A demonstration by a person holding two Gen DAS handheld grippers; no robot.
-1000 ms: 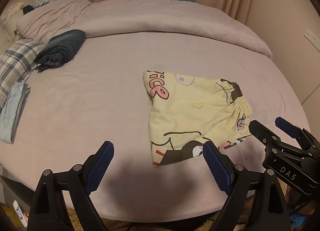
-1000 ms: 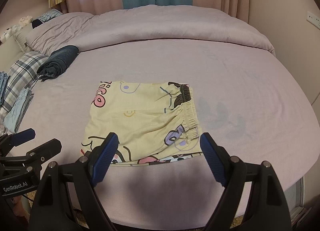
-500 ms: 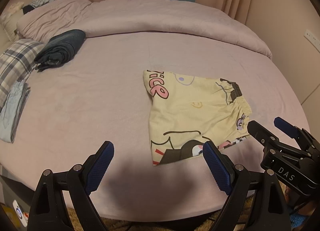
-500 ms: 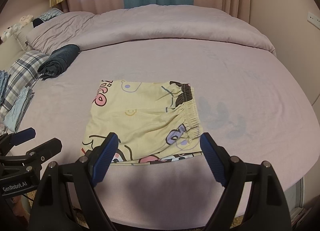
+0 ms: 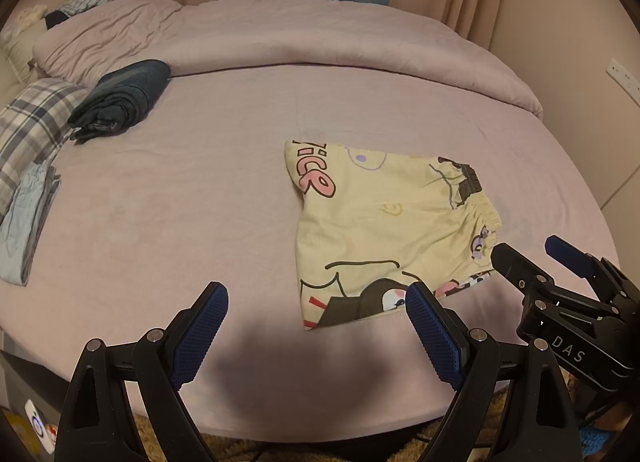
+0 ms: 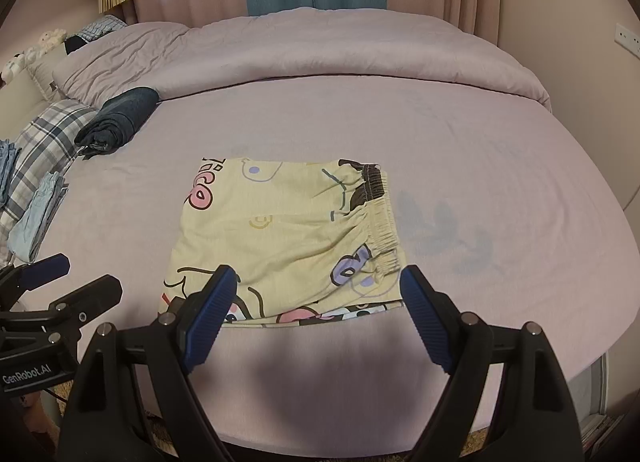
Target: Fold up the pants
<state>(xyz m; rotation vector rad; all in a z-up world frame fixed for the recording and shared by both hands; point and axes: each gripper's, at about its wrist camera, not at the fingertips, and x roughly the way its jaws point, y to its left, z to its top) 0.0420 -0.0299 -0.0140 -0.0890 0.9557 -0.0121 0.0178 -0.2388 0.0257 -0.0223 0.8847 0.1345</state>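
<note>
Nothing has shifted since a moment ago: both my grippers hover where they were over the near edge of the bed (image 6: 460, 150). Folded yellow cartoon-print pants (image 6: 288, 238) lie flat on the lilac sheet, long axis running left to right, elastic waistband at the right end. With its jaws spread wide and holding nothing, my left gripper (image 5: 316, 326) hangs beside the left end. My right gripper (image 6: 316, 310), equally agape and empty, hangs above the near hem.
</note>
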